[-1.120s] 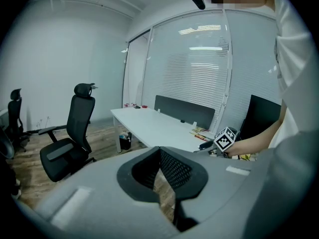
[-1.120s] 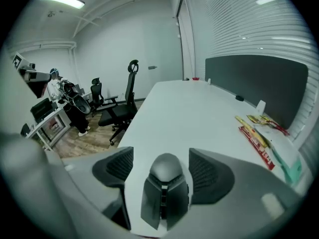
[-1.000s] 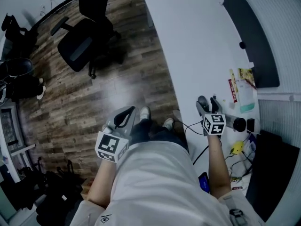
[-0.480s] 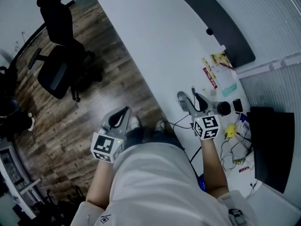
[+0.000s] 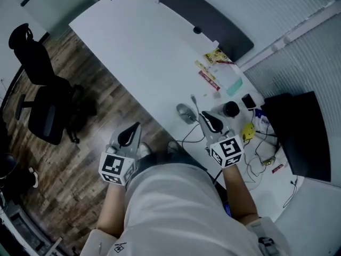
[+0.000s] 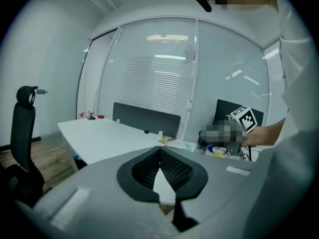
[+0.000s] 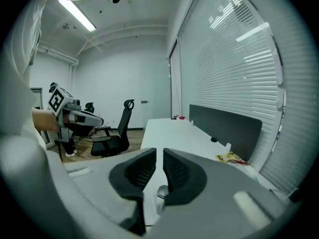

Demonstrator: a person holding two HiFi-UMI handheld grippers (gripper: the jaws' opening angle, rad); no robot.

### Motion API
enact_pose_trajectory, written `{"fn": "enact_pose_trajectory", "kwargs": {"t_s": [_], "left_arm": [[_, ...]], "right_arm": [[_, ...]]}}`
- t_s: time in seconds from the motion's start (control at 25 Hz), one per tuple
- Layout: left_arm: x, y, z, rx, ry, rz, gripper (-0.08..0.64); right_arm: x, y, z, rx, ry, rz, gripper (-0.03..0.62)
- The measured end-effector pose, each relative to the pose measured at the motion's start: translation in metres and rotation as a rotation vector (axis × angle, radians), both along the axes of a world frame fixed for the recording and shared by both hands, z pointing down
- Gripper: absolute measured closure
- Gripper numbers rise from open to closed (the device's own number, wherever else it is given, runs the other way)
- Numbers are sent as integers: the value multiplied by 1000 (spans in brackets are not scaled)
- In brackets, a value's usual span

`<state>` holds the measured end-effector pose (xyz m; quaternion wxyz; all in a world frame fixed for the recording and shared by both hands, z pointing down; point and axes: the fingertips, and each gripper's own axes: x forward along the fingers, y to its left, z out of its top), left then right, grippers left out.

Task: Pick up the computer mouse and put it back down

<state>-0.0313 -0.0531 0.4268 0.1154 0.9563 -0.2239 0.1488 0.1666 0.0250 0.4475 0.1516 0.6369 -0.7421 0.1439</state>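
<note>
Right now my right gripper [image 5: 209, 120] hangs above the near edge of the white table [image 5: 144, 52], tilted a little downward, and its jaws are closing: in the right gripper view [image 7: 156, 168] only a slim slit is left between the ribbed black pads [image 7: 177, 171], and nothing sits in it. The computer mouse [image 5: 185, 112] lies flat on the table just beyond and slightly left of that gripper. It is grey, with its cable [image 5: 193, 136] trailing back toward me, and it is apart from the pads. Through the slit I can see it below [image 7: 160, 192], resting on the white surface. My left gripper [image 5: 129, 135] is off the table, out over the wooden floor [image 5: 85, 148] beside my leg. In the left gripper view [image 6: 159, 156] its pads meet at the tips with nothing clamped between them. Farther along the table lie a few snack packets [image 5: 216, 57] near a dark divider panel [image 5: 205, 23], and to my right there are tangled cables [image 5: 266, 159], a small yellow object [image 5: 248, 131] and a black screen [image 5: 295, 132]. A black office chair [image 5: 45, 105] stands on the floor, well apart from the table's left side.
</note>
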Motion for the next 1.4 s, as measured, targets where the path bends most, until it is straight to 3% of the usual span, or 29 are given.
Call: {"fn": "enact_pose_trajectory", "kwargs": {"t_s": [0.24,0.64,1.04,1.4], "left_arm": [[35,4,-9,11,27,117,551],[65,12,-15,30,38,239,551],[76,18,-17,38,38,289,551],[68,17,-16,35,35,273,551]], "right_arm": [[3,24,-27,42,-5,71,551],[16,59,-47,91,2,196,551],[18,69,-45,82,16,232,551],[15,65,-43,74,17,220,551]]}}
